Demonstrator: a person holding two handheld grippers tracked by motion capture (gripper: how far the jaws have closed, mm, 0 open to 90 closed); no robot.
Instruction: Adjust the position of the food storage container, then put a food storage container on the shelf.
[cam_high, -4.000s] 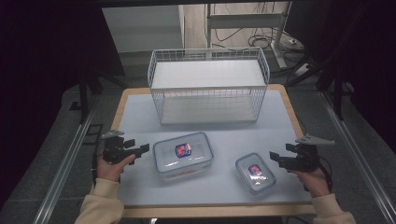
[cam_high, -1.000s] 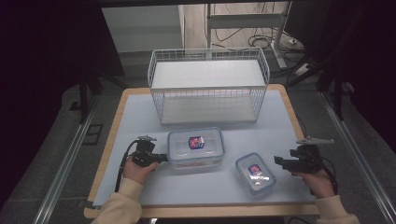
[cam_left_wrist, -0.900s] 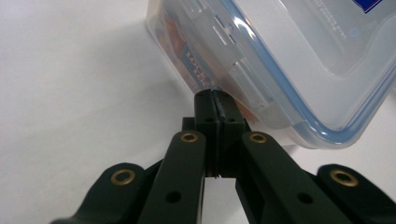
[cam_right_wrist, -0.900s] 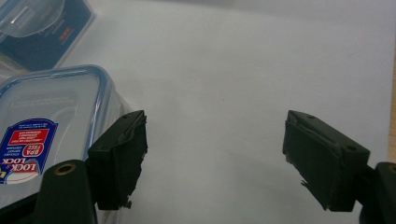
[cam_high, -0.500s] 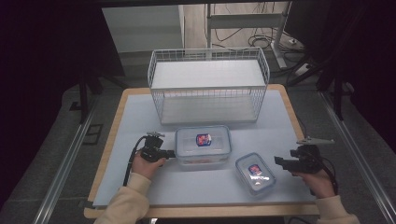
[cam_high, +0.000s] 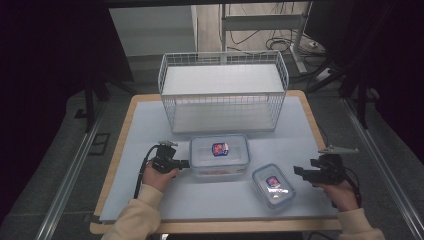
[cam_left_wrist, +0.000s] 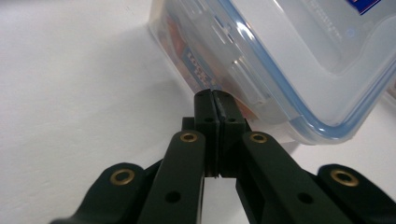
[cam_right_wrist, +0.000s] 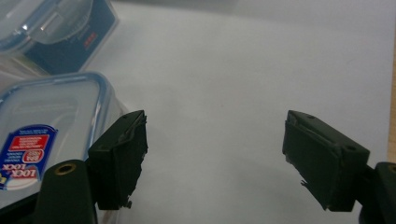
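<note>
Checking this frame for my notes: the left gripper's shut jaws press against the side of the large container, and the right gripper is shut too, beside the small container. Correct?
Not quite. The right gripper stands open, nothing between its jaws, as the right gripper view shows. The rest holds: the left gripper is shut against the large container, and the small container lies beside the right gripper.

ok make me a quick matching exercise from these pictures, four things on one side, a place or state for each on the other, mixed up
Things:
1. left gripper
2. right gripper
3. large box
4. basket

Places or states:
A. at the far end of the table, nothing in it
B. jaws wide apart, nothing between them
C. jaws shut, tips against the side of a box
D. mid-table, just in front of the basket

Pairs: 1-C, 2-B, 3-D, 4-A
</note>
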